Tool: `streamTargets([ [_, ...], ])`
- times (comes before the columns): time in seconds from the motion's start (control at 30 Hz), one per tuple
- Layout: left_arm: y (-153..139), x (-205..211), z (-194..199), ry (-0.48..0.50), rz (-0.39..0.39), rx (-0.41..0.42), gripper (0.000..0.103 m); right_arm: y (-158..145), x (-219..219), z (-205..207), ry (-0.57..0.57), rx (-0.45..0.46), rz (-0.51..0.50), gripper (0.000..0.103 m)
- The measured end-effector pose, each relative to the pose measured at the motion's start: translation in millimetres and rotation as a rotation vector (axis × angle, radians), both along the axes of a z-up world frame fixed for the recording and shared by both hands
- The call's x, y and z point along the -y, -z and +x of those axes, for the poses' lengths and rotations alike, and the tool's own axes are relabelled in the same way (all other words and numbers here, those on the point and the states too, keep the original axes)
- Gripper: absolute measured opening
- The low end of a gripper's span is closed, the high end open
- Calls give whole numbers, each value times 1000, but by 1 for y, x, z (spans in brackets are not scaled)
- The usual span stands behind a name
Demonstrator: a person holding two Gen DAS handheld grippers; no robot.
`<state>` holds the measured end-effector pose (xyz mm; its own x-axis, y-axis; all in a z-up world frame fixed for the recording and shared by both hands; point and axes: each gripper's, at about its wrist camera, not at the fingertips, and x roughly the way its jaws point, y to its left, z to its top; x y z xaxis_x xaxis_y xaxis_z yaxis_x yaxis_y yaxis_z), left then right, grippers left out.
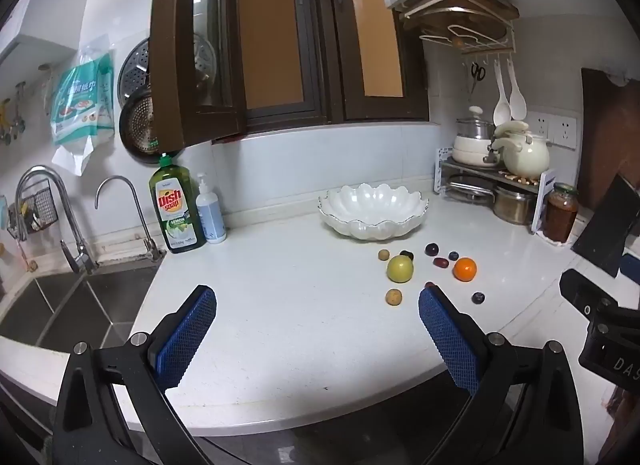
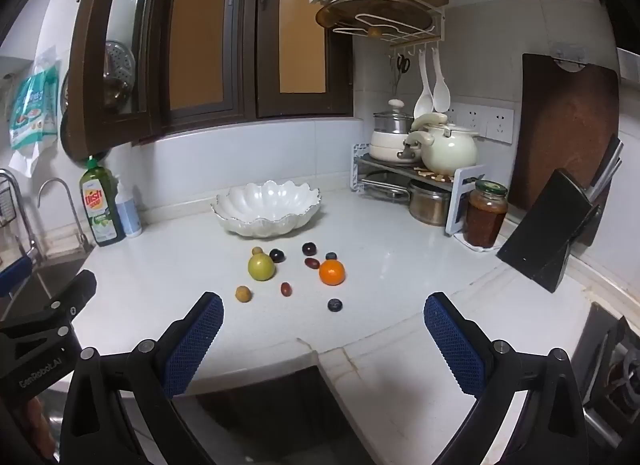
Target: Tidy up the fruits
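2 grippers' jaws gape above loose fruit [image 2: 296, 273] near white bowl [image 2: 267, 205].

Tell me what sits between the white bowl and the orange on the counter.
Two small dark fruits: a dark round one and a blueberry, between the white bowl and the orange; right wrist view shows it best.

Left tool's pad [image 1: 430, 299] hides most of 1 red grape [image 1: 429, 284].

One white bowl [image 2: 267, 207], one orange [image 2: 332, 272], nine fruits total
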<state>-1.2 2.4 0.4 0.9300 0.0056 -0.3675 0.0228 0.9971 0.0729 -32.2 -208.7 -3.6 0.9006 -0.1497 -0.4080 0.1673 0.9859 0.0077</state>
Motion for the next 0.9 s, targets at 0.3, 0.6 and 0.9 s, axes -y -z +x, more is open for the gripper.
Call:
streamTargets([
  [0.3,-3,5,-2,22,5,-39,103,-1,3,-4,7,-7,-3,102],
  [0.6,-3,5,-5,20,11,-29,103,-3,3,-8,11,1,-11,102],
  [0.9,-5,6,-9,25,11,-21,103,-4,2,-10,17,8,-11,102],
])
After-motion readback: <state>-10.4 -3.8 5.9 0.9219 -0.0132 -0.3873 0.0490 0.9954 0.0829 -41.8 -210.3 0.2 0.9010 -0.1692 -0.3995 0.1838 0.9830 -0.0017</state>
